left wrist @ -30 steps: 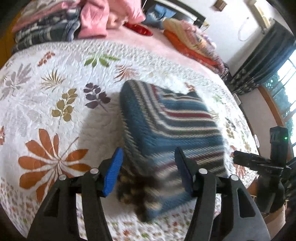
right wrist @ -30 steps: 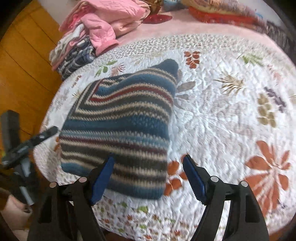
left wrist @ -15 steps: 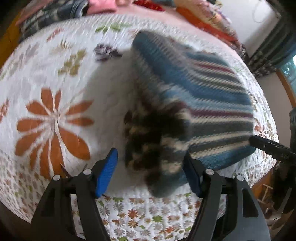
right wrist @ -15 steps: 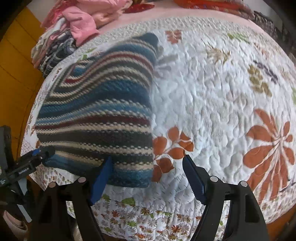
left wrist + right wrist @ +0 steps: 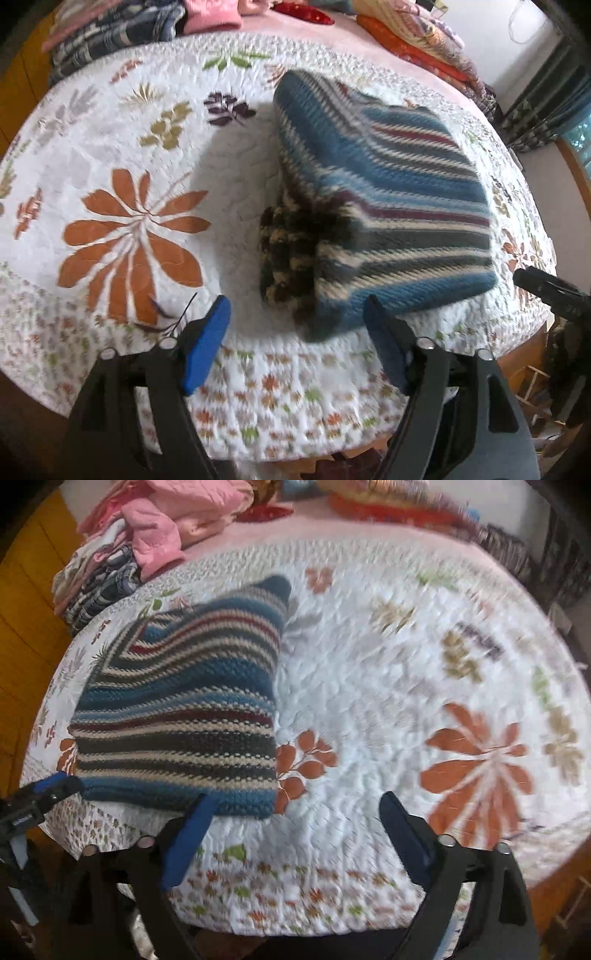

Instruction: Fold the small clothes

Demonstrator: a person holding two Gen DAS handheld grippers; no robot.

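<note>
Left tool (image 5: pixel 295 339) and right tool (image 5: pixel 295 827): both spread, holding nothing, hanging over the bed's near edge. The striped sweater (image 5: pixel 376 206) lies folded flat on the quilt (image 5: pixel 155 155) near that edge, probably for easy reach. A dark knit lump on its near side is blurred; sleeve or collar, can't tell. Clothes pile (image 5: pixel 122 554) further back is cut off.

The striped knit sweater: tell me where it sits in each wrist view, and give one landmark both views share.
Left wrist: striped knit sweater lies folded, centre to right, just beyond the open left gripper.
Right wrist: it lies at left-centre, ahead of the open right gripper's left finger.
Shared landmark: the large orange flower on the quilt.
</note>
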